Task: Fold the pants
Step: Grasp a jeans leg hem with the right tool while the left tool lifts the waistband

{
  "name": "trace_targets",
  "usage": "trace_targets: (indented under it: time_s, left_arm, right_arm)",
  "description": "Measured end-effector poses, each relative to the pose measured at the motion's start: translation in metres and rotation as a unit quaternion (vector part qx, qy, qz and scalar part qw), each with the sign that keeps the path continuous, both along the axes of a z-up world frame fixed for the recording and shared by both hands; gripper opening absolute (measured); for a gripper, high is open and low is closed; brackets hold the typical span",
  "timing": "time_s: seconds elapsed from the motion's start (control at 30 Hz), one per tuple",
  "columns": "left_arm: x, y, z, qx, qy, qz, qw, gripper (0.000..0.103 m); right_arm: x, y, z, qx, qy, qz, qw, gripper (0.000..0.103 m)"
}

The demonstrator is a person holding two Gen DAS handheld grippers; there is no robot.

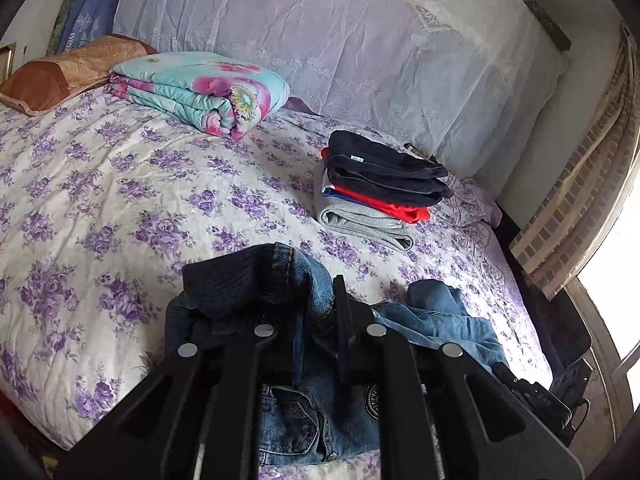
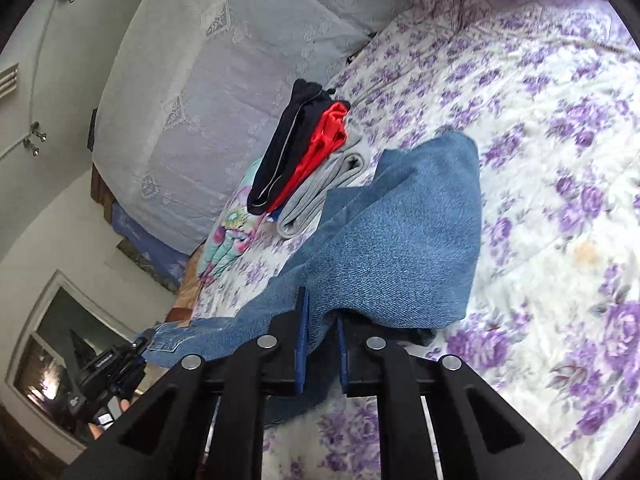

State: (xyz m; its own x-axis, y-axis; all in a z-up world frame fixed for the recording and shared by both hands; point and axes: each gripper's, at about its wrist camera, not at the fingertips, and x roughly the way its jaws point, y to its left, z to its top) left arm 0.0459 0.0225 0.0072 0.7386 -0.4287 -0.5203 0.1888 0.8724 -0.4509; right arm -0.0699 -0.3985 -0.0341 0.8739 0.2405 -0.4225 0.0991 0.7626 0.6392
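Left wrist view: left tool (image 1: 320, 320) nearly closed, pinching bunched denim of the blue jeans (image 1: 304, 420) at the waist end; pocket and round patch visible below the fingers, rest of the jeans crumpled on the bed (image 1: 120, 200) to the right. Farther back, stack of folded clothes (image 1: 376, 188) (navy on top, red, grey underneath) on the floral bedspread; folded floral quilt (image 1: 200, 92) and brown pillow (image 1: 60, 76) near the lace-covered headboard. Right wrist view: right tool (image 2: 320, 344) nearly closed, clamped on a fold of the jeans (image 2: 400, 240), leg fabric lifted and draped forward over the bed (image 2: 560, 160). Folded stack (image 2: 304, 152) just behind the denim, quilt (image 2: 228, 236) beyond it. Other tool (image 2: 108, 372) visible at lower left, holding the far end of the jeans.
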Motion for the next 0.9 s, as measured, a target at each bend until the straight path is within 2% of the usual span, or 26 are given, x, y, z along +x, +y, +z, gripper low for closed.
trace_targets:
  time_s: [0.07, 0.2, 0.33, 0.43, 0.5, 0.57, 0.6, 0.67, 0.7, 0.73, 0.77, 0.8, 0.83, 0.87, 0.9]
  left_arm:
    - [-0.006, -0.001, 0.001, 0.001, -0.014, 0.007, 0.9999, 0.012]
    - [-0.017, 0.015, 0.019, -0.019, -0.05, 0.024, 0.9983, 0.012]
    - [-0.017, 0.028, 0.052, -0.026, -0.077, 0.034, 0.9961, 0.012]
    - [-0.004, 0.042, 0.081, -0.032, -0.091, 0.047, 0.9942, 0.012]
    - [0.022, 0.051, 0.097, -0.027, -0.085, 0.063, 0.994, 0.012]
    - [0.069, 0.059, 0.101, -0.033, -0.046, 0.068, 0.996, 0.012]
    - [0.102, 0.058, 0.096, -0.026, -0.015, 0.066, 0.9974, 0.012]
    - [0.18, 0.042, 0.066, 0.031, 0.059, 0.053, 0.9964, 0.013]
    - [0.214, 0.035, 0.039, 0.057, 0.104, 0.046, 0.9919, 0.013]
    - [0.244, 0.032, 0.007, 0.064, 0.162, 0.033, 0.9841, 0.014]
    - [0.266, 0.033, -0.024, 0.063, 0.211, 0.022, 0.9753, 0.02]
    - [0.273, 0.034, -0.041, 0.067, 0.225, 0.02, 0.9717, 0.029]
    - [0.271, 0.037, -0.044, 0.072, 0.212, 0.024, 0.9742, 0.045]
    - [0.265, 0.037, -0.038, 0.088, 0.189, 0.025, 0.9778, 0.052]
    - [0.257, 0.038, -0.029, 0.096, 0.169, 0.026, 0.9805, 0.054]
  right_arm:
    - [-0.012, 0.017, 0.028, -0.079, -0.03, -0.006, 0.996, 0.01]
    - [-0.021, 0.029, 0.093, -0.126, -0.113, 0.011, 0.985, 0.009]
    - [0.009, 0.049, 0.167, -0.169, -0.17, 0.034, 0.97, 0.009]
    - [0.042, 0.071, 0.212, -0.196, -0.173, 0.051, 0.964, 0.009]
    - [0.09, 0.086, 0.225, -0.211, -0.121, 0.053, 0.969, 0.009]
    - [0.159, 0.086, 0.211, -0.212, -0.041, 0.065, 0.974, 0.009]
    - [0.197, 0.087, 0.193, -0.221, 0.002, 0.07, 0.973, 0.01]
    - [0.27, 0.089, 0.142, -0.25, 0.084, 0.079, 0.961, 0.014]
    - [0.296, 0.09, 0.113, -0.266, 0.12, 0.078, 0.953, 0.014]
    - [0.317, 0.089, 0.083, -0.288, 0.163, 0.071, 0.941, 0.014]
    - [0.326, 0.089, 0.059, -0.305, 0.198, 0.064, 0.93, 0.014]
    - [0.326, 0.089, 0.042, -0.314, 0.222, 0.062, 0.921, 0.014]
    - [0.319, 0.09, 0.031, -0.32, 0.224, 0.064, 0.918, 0.014]
    - [0.305, 0.092, 0.03, -0.331, 0.206, 0.065, 0.919, 0.015]
    - [0.291, 0.092, 0.033, -0.347, 0.186, 0.06, 0.918, 0.017]
